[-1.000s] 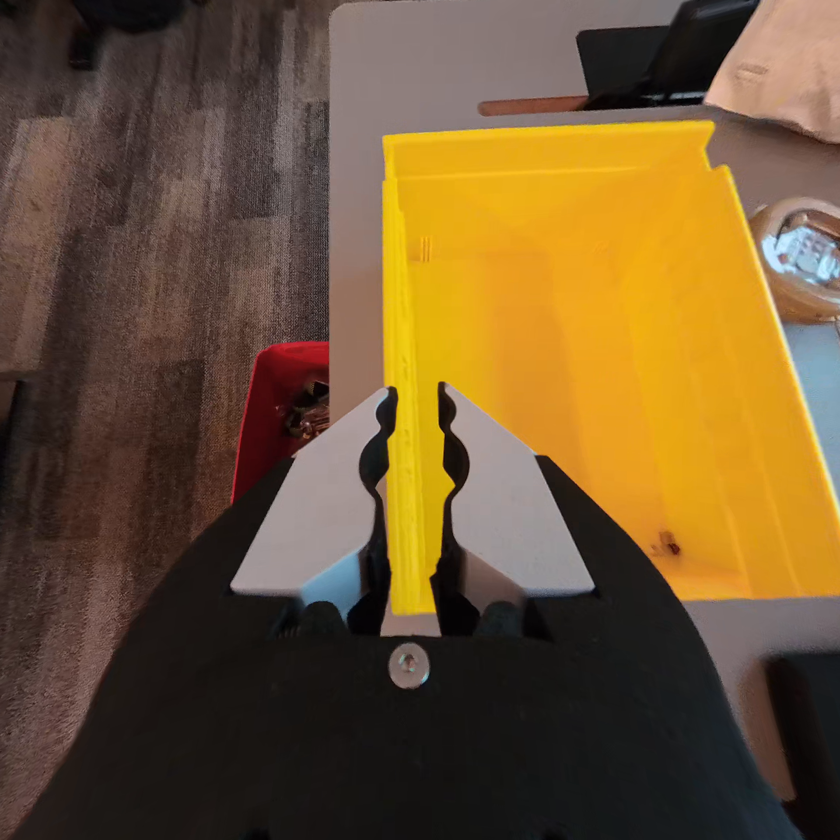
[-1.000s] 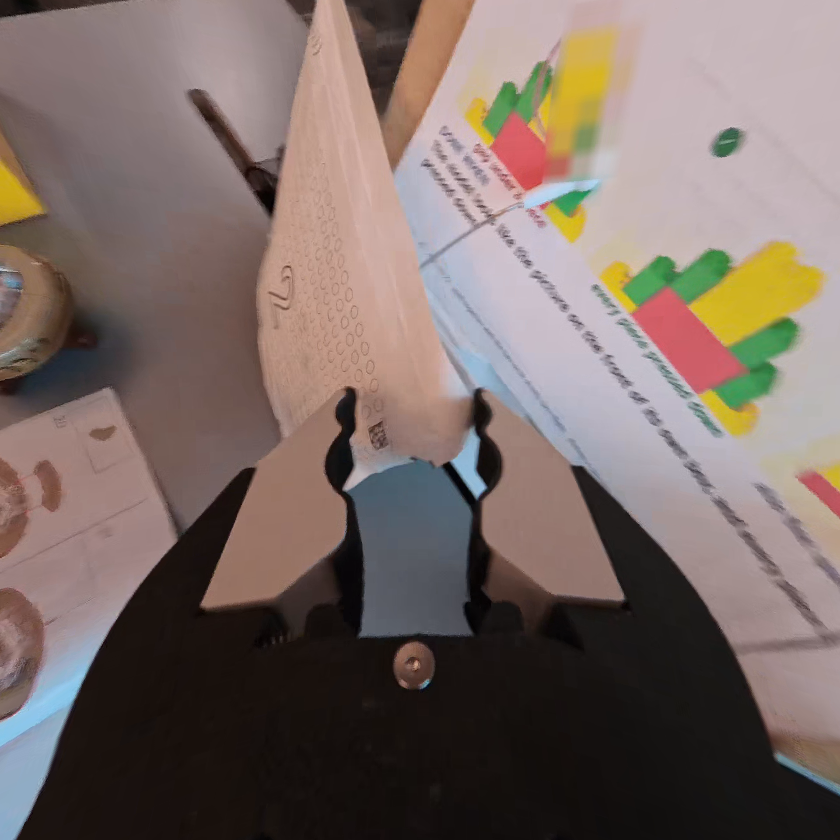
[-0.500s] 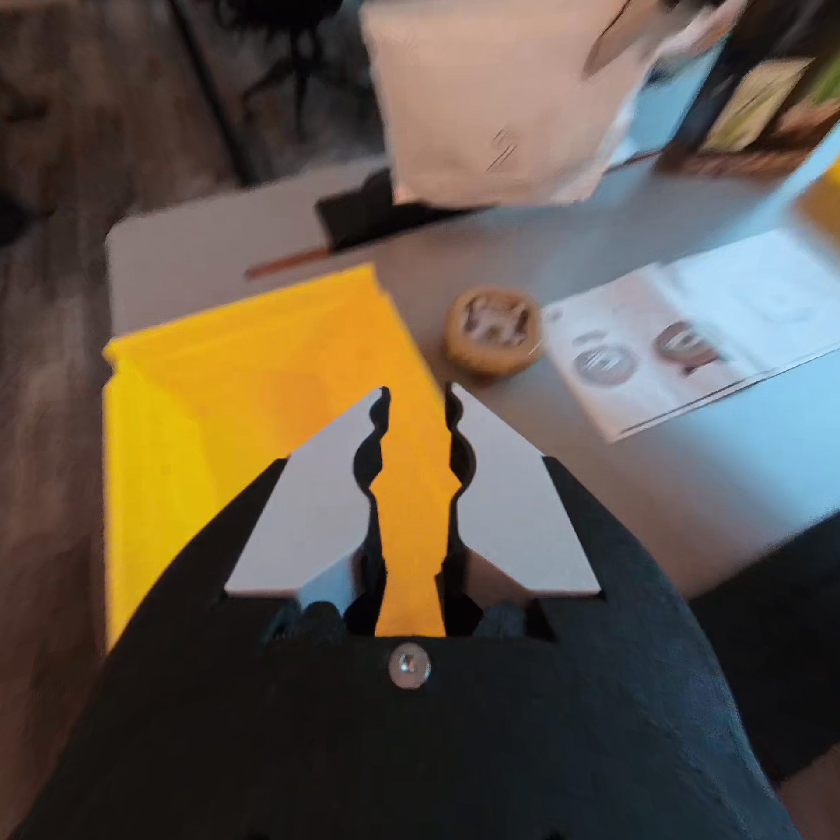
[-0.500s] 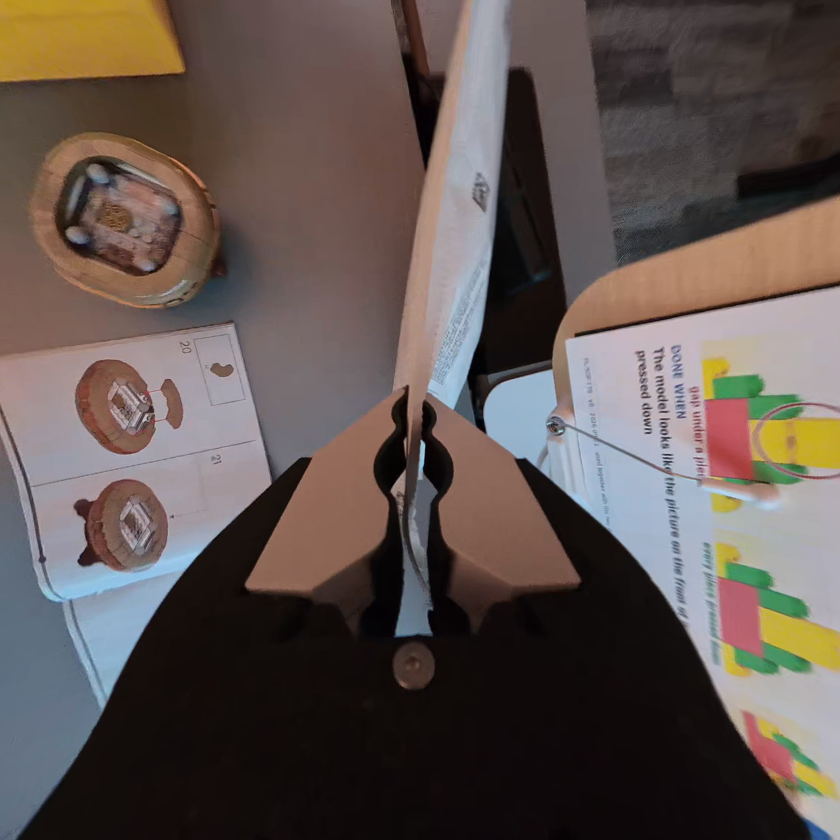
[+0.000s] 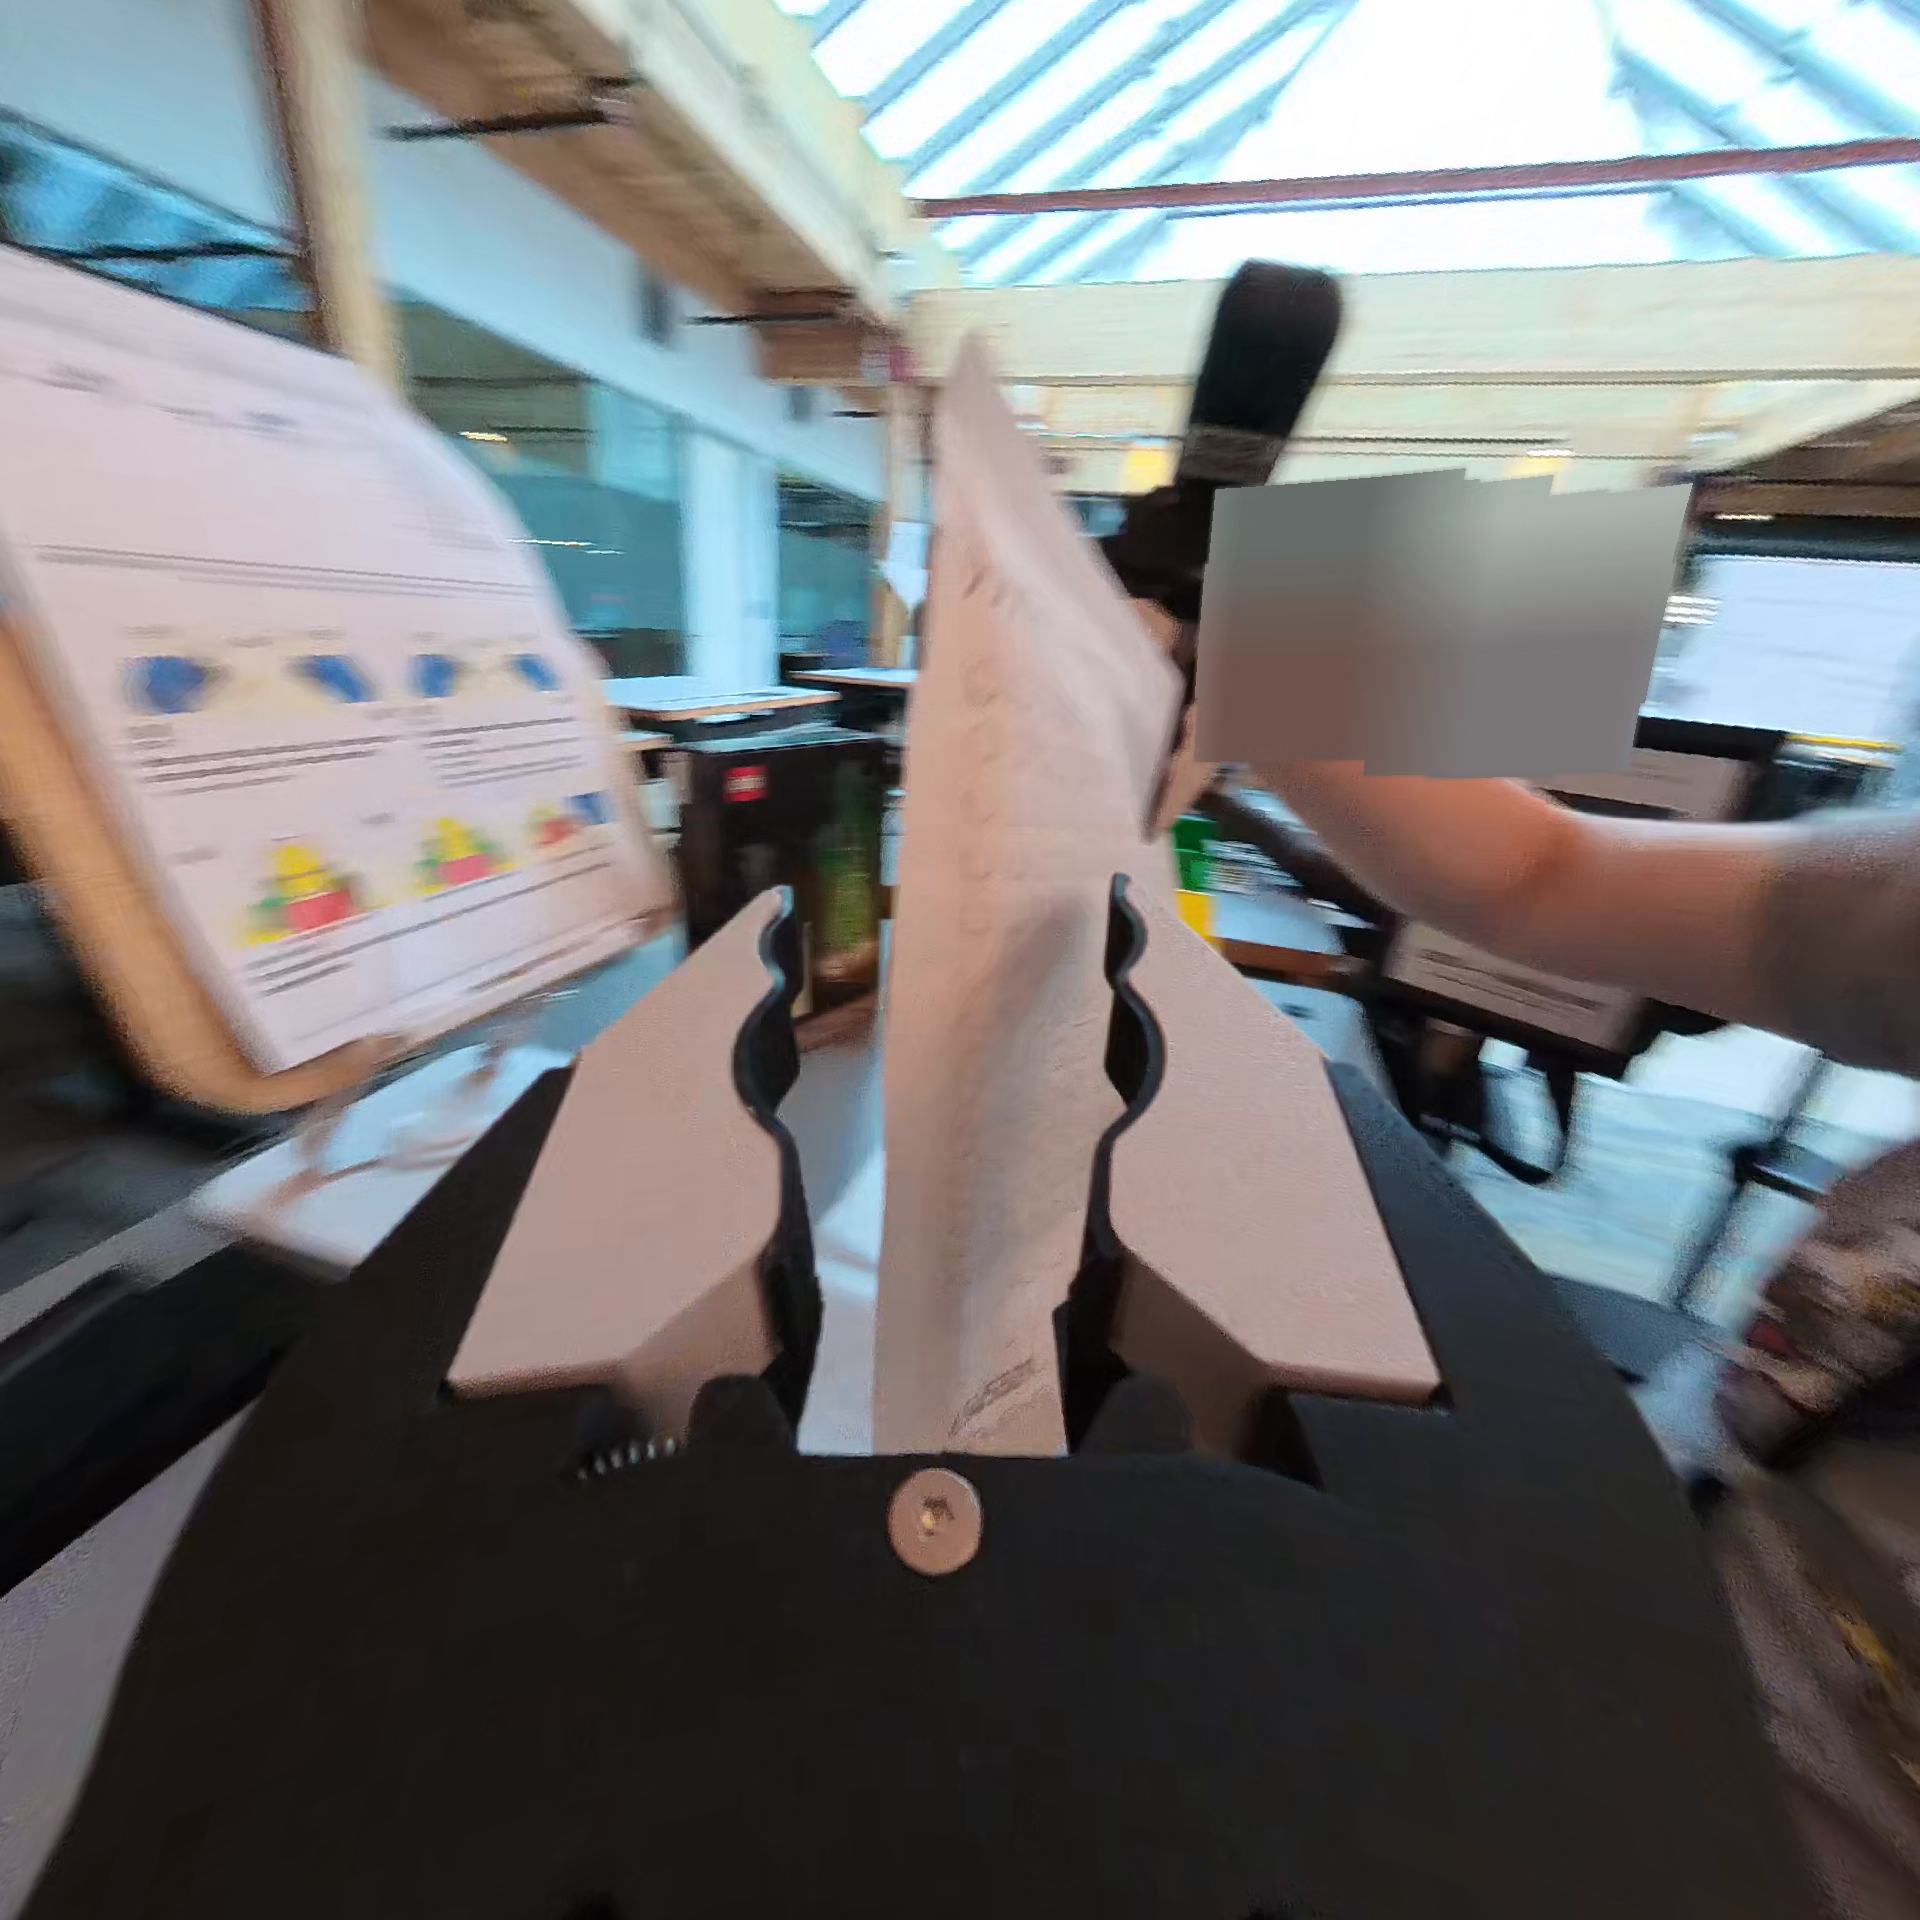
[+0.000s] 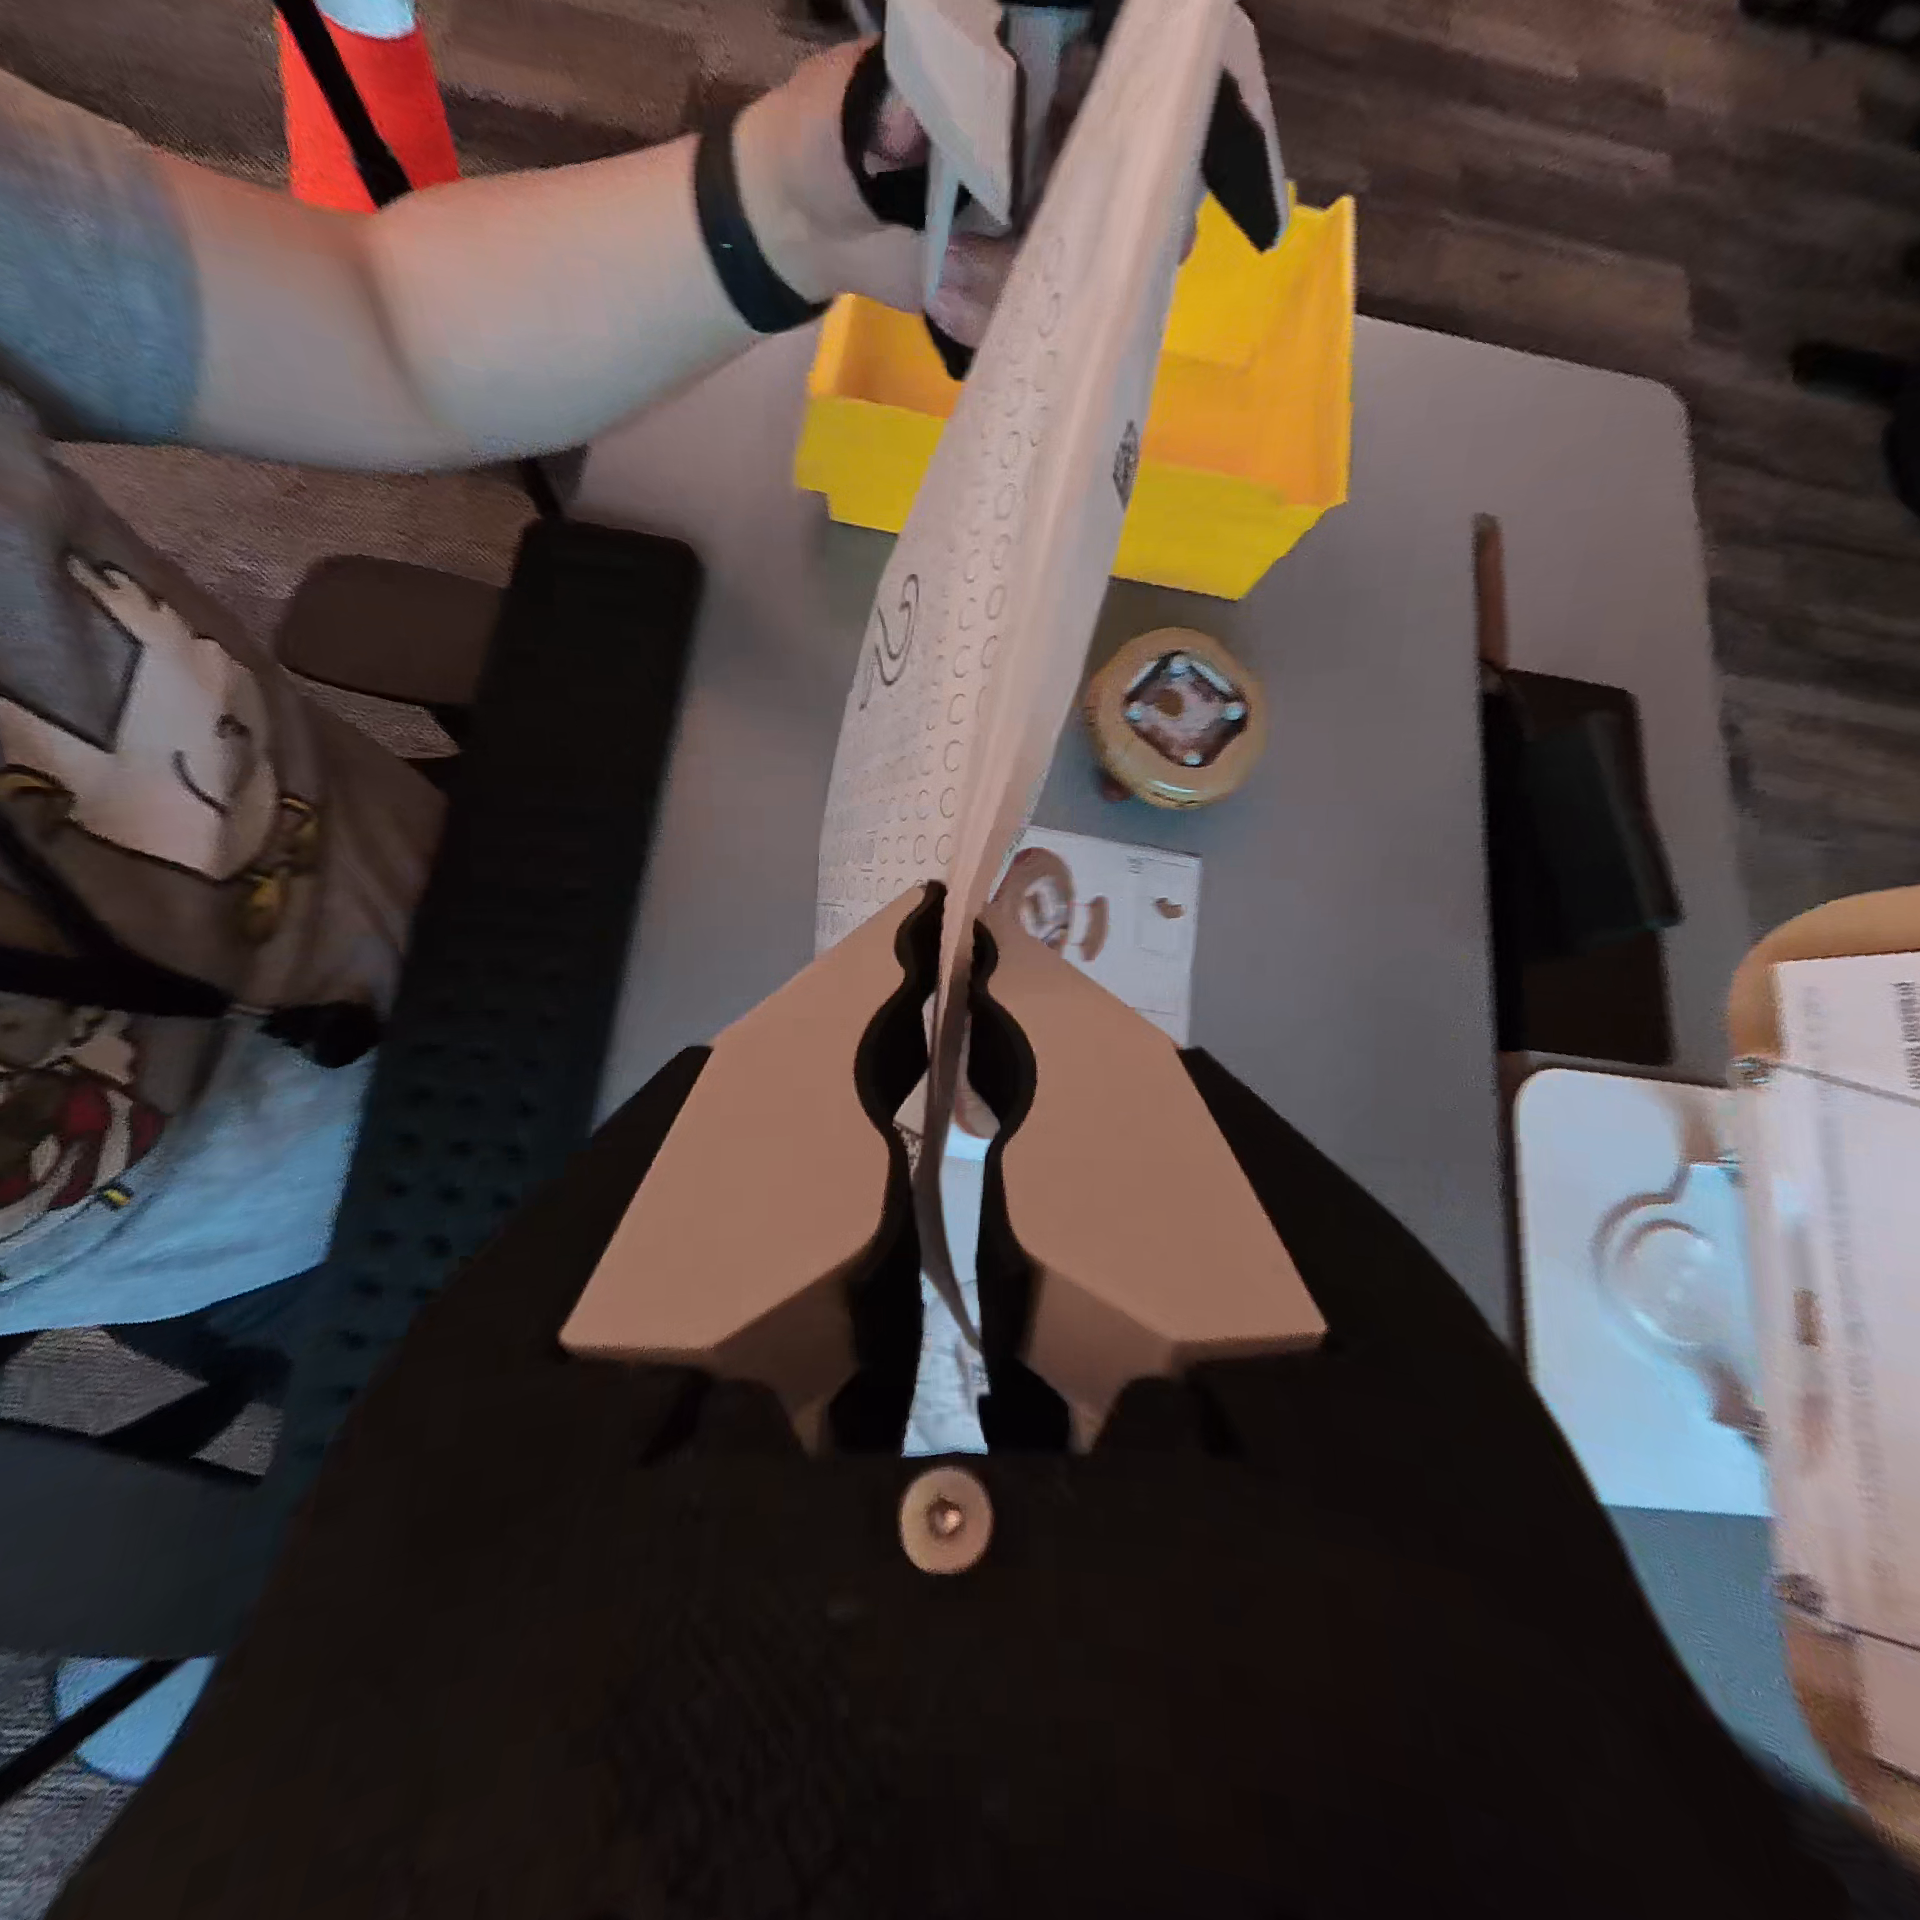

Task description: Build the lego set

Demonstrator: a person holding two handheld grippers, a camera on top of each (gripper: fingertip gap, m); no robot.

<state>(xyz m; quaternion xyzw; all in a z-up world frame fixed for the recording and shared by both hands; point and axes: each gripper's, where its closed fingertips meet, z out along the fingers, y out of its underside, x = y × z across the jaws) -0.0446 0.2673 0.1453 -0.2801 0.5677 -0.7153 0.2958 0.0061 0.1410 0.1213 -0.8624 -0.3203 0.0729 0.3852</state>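
The grey bench (image 6: 1351,935) carries, nearest the right claw (image 6: 951,914), an open instruction booklet (image 6: 1132,925) with brown model drawings. Just beyond it sits a round tan partly built model (image 6: 1174,717), and farther still, at the far edge, a yellow bin (image 6: 1247,447). On the near right lies a white tray (image 6: 1621,1299), and beside it a wooden clipboard (image 6: 1829,935) holds a printed sheet. A black block (image 6: 1569,790) lies at the right edge; dark wood-pattern floor (image 6: 1558,156) surrounds the bench, with an orange cone (image 6: 353,114) far left. The left wrist view, blurred, shows a hall with timber beams (image 5: 1455,332) and a glass roof (image 5: 1351,94).

The right claw is clenched on a pale paper parts bag (image 6: 997,582), its fingers pinching the bag's near end. The bag stretches away from it, edge-on, above the bench towards the bin.

At the bag's far end a bare forearm (image 6: 468,312) with a black wristband (image 6: 743,239) reaches in from the left, its hand (image 6: 821,187) gripping the left claw (image 5: 945,904). In the left wrist view the bag (image 5: 997,935) rises between that claw's parted fingers, lying against the right finger (image 5: 1226,1164) with a gap to the left one (image 5: 644,1174); the claw is released, not clamping. Beyond, another forearm (image 5: 1538,883) enters from the right, and an instruction sheet (image 5: 312,675) on a wooden board stands at left.
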